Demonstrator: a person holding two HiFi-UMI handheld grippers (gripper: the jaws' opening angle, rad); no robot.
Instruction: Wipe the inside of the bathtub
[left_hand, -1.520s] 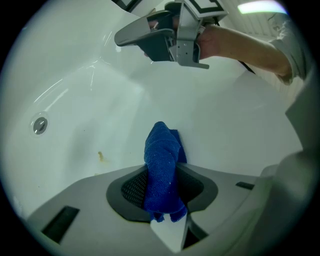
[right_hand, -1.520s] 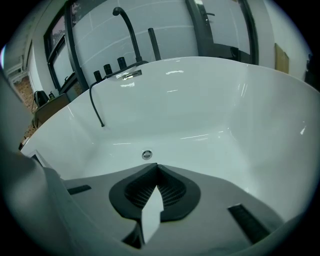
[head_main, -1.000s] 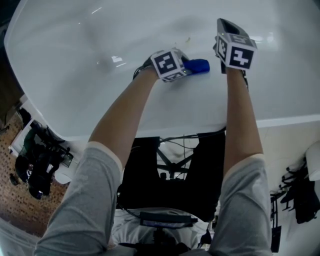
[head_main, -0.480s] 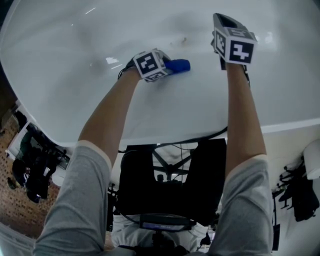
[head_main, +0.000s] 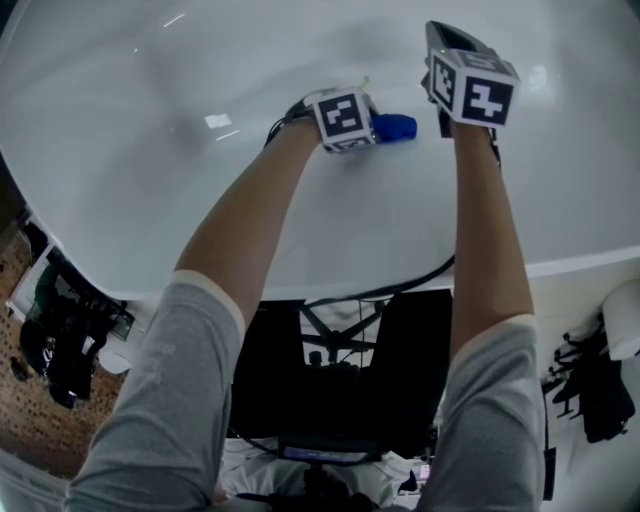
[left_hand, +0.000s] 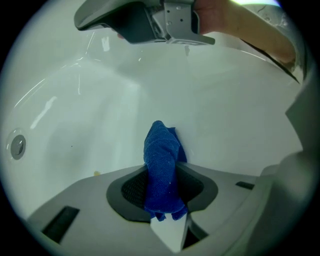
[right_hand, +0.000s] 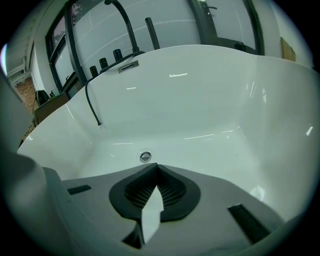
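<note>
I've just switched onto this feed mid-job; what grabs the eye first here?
The blue cloth clamped in the left tongs stands out, its tip at the inner wall of the white bathtub. The right tongs are shut and empty, aimed across the tub at a round metal fitting low on the far wall, with black taps on the rim above.

The tub (head_main: 120, 200) was glossy, smooth and white. The cloth (left_hand: 161, 165) was nubbly blue fabric. The ribbed pads (right_hand: 170, 192) were matt and dark, set in matt grey plastic. The drain (right_hand: 145, 157), at twelve o'clock from them, shone like metal.

Both arms reach forward; left gripper (head_main: 374, 124) clamps a cloth (left_hand: 161, 160), right gripper (right_hand: 157, 181) closed.
</note>
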